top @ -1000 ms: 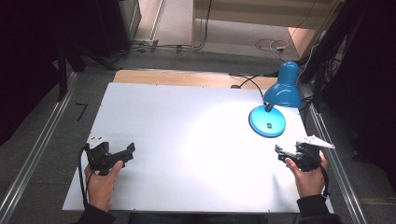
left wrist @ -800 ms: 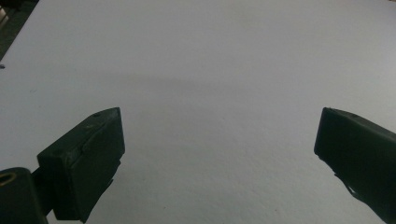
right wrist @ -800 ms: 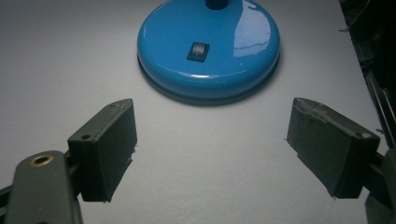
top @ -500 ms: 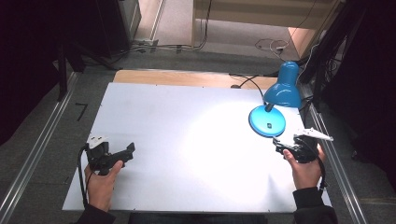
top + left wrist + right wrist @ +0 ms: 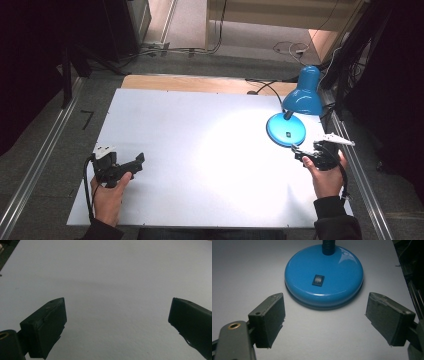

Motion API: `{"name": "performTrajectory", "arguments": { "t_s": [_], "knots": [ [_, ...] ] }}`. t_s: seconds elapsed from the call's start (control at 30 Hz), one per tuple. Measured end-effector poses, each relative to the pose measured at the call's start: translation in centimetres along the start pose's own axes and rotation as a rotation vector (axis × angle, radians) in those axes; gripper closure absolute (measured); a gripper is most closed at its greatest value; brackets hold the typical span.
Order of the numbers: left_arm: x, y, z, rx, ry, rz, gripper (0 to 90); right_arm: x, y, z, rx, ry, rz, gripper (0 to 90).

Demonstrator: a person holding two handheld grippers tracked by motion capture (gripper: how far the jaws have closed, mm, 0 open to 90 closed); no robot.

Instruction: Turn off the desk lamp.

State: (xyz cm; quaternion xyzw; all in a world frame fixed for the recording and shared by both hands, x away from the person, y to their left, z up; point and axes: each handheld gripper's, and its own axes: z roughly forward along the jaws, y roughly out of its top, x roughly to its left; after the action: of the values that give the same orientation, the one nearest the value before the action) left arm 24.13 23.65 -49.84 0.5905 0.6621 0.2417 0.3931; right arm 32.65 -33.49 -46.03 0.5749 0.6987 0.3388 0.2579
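The lamp point(image 5: 295, 112) stands at the worktop's point(image 5: 200, 150) far right edge, its glossy base point(image 5: 324, 275) just ahead of your right gripper point(image 5: 325, 317). Both grippers' jaws are released (left gripper point(image 5: 117, 322) idle). Expect a heavy, slippery base; grip the neck point(image 5: 329, 245).

text: none readable | lamp base point(image 5: 324, 277): small dark switch point(image 5: 318, 280) at centre, no legible mark; faint glint at 1 o'clock near the neck, too blurred to read | table point(image 5: 200, 130): no print
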Motion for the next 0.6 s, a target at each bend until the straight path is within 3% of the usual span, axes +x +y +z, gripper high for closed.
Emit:
{"name": "performTrajectory", "arguments": {
  "t_s": [0.6],
  "knots": [
    [0.0,0.0,0.0,0.002,-0.001,-0.002,2.4,0.4,0.7,1.1,0.007,0.002,-0.01,14.5]
  ]
}}
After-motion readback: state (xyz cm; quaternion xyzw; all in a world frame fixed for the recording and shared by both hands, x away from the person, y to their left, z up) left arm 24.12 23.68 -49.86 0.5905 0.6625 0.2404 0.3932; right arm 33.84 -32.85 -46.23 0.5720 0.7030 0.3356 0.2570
